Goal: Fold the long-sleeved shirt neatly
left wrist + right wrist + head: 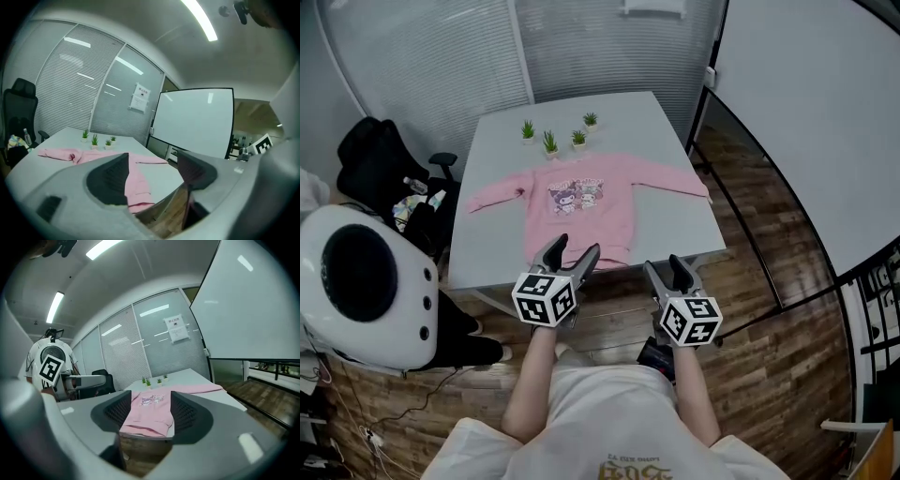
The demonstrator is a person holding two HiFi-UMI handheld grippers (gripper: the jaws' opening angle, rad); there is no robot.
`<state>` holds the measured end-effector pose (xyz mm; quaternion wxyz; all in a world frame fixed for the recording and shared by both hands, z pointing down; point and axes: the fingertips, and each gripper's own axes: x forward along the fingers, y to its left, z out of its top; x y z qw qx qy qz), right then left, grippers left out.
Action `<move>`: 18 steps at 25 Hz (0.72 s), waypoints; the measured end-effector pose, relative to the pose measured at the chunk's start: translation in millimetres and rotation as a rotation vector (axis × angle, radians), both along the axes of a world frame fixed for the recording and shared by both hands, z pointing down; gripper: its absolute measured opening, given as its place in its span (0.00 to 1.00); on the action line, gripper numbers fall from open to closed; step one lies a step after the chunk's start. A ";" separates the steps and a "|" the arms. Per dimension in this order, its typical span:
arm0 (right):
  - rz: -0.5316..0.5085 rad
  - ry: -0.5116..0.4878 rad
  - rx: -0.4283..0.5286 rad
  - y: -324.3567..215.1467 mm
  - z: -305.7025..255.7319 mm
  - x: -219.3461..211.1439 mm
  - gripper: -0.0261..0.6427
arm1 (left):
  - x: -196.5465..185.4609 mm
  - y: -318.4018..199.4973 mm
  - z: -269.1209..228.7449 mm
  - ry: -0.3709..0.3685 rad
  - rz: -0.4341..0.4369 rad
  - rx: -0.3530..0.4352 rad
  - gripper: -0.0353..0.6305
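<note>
Left claw (574, 251) and right claw (666, 267), both wide open and empty, lower centre, short of desk (487, 234). Pink shirt (581, 220) flat mid-frame; risk: lopsided grab, skewed fold.

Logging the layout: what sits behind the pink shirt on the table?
Four small potted plants stand on the table beyond the collar of the pink shirt, clear of it. Anything under the shirt is covered.

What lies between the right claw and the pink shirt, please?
Only bare table edge; the right gripper view shows nothing else between the right claw and the pink shirt.
</note>
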<state>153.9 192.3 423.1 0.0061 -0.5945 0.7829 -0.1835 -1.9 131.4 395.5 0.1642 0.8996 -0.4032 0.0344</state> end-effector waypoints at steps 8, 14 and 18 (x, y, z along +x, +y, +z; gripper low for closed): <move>0.054 0.004 -0.004 12.5 2.6 28.8 0.42 | 34.4 9.5 2.5 -0.024 0.066 -0.005 0.55; 0.101 -0.005 -0.025 18.6 13.8 52.9 0.42 | 54.7 11.0 10.4 -0.050 0.102 -0.016 0.55; 0.131 -0.012 -0.045 14.6 20.7 70.4 0.42 | 72.5 2.0 12.5 -0.058 0.132 -0.026 0.54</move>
